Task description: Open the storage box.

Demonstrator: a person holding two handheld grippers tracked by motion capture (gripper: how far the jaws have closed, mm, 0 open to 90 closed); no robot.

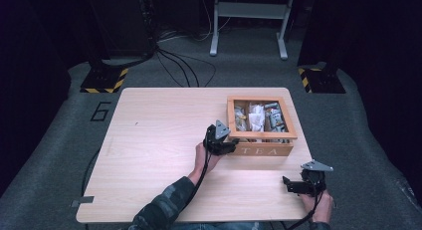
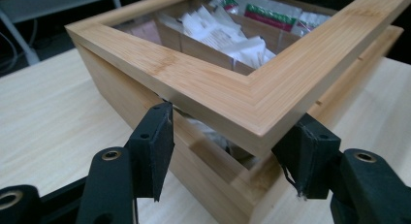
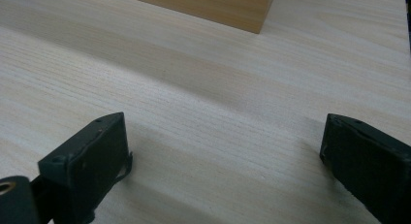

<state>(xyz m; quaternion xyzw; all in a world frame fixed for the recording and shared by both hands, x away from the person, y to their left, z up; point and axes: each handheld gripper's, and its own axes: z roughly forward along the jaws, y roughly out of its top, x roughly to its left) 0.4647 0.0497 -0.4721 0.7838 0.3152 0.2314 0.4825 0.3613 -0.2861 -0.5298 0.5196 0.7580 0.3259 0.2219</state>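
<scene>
A wooden tea box [image 1: 263,151] marked TEA stands at the right of the table [image 1: 154,140]. Its framed window lid [image 1: 262,135] [image 2: 218,88] is tilted up a little at the near left corner, leaving a gap over the box wall [image 2: 208,170]. Several tea bags [image 2: 228,40] show through the window. My left gripper [image 1: 226,145] [image 2: 232,151] is open, its jaws on either side of that lid corner and just under the frame. My right gripper [image 1: 289,185] [image 3: 223,156] is open low over bare wood near the front right corner, with the box's corner [image 3: 218,6] ahead of it.
The left half of the table is bare wood. On the dark floor behind lie cables [image 1: 179,65], two yellow-and-black striped bases [image 1: 104,80] [image 1: 321,80] and a white stand [image 1: 249,21]. A "6" [image 1: 101,111] is marked on the floor at the table's left.
</scene>
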